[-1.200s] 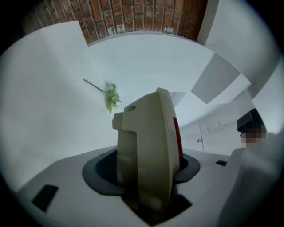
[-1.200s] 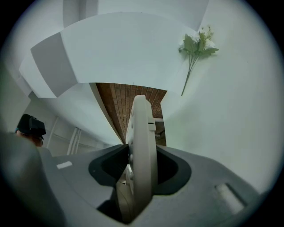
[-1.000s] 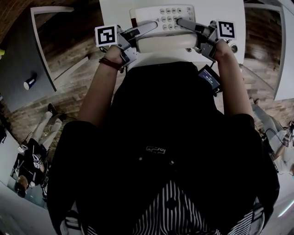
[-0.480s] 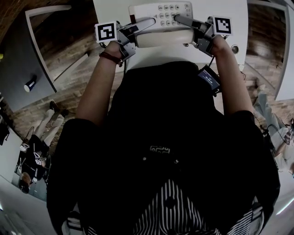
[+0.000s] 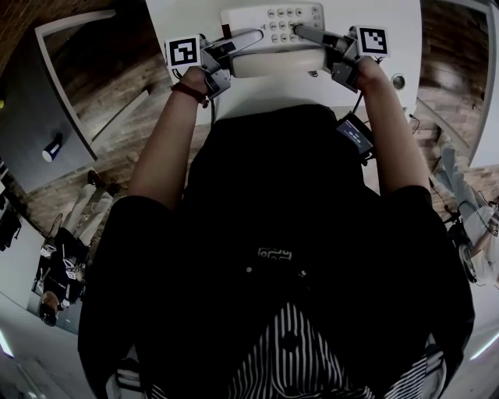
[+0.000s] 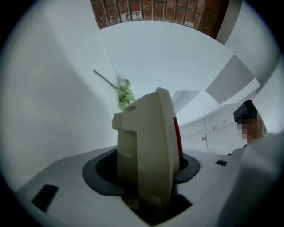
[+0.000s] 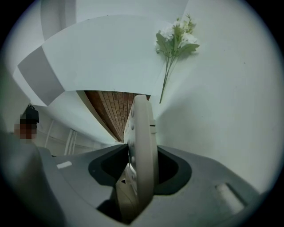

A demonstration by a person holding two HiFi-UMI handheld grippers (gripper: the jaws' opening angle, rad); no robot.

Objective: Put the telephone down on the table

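Head view, against one second ago: the telephone (image 5: 273,61), carried between the left gripper (image 5: 253,39) and the right gripper (image 5: 304,35), now sits further toward 12 o'clock, its keypad (image 5: 288,15) almost at the frame's top border, with more of the white table (image 5: 394,19) exposed at its 3 and 9 o'clock sides. The marker cube (image 5: 184,52) on the left gripper is displaced toward 1 o'clock, and the marker cube (image 5: 372,40) on the right gripper toward 11 o'clock. The two cubes therefore stand closer together than before.
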